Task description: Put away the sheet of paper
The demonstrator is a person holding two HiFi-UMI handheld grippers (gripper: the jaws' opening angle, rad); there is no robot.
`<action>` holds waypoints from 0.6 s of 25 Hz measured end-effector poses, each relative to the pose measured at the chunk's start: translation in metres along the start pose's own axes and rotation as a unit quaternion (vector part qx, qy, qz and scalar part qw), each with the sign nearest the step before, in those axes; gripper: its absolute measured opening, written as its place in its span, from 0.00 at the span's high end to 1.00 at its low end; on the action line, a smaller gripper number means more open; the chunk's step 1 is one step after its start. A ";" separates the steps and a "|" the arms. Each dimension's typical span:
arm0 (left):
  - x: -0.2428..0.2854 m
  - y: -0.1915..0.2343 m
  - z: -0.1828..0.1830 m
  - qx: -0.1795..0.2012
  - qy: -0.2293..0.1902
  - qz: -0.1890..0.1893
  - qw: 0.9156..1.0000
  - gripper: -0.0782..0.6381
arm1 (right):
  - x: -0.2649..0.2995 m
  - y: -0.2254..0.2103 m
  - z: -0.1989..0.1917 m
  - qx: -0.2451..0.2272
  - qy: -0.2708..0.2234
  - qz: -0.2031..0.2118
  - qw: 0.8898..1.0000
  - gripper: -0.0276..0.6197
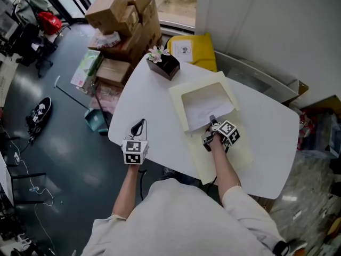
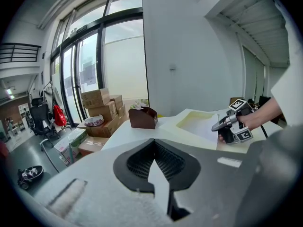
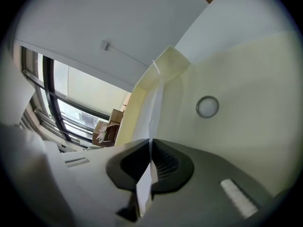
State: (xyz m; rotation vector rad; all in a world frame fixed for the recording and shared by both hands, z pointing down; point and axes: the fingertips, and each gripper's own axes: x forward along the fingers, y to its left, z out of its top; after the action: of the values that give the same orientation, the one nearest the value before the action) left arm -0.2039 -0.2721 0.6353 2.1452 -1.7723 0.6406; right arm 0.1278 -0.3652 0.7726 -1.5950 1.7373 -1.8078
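Your right claw [image 1: 212, 121] is closed on the near edge of the thin white sheet of paper [image 1: 205, 106], and nothing else is between its jaws. The sheet lies straight ahead of this claw, with its long axis running away from you. It is inside the shallow tray half of the pale cream plastic document case [image 1: 179, 97], which is open in the middle of the white rounded bench [image 1: 149, 92]. The flat lid half, with its round snap button [image 3: 207, 106], lies toward the near edge, below your right hand. Your left claw [image 1: 138, 128] is closed and empty at the near left edge, well apart from the case. The right one is much nearer. The paper looks limp and the plastic smooth, so I think the sheet can slide easily.
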 end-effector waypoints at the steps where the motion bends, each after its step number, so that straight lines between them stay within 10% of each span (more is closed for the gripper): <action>1: -0.001 0.001 -0.001 0.000 0.000 0.001 1.000 0.88 | 0.001 0.002 0.000 -0.003 0.002 0.004 1.000 0.95; 15: -0.006 -0.005 0.002 0.001 -0.009 -0.011 1.000 0.88 | -0.001 0.019 -0.016 -0.111 0.058 0.021 0.992 0.62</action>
State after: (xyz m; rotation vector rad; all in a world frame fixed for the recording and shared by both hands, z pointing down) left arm -0.1998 -0.2669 0.6308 2.1760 -1.7563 0.6199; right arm 0.1064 -0.3598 0.7609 -1.5429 2.0735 -1.7731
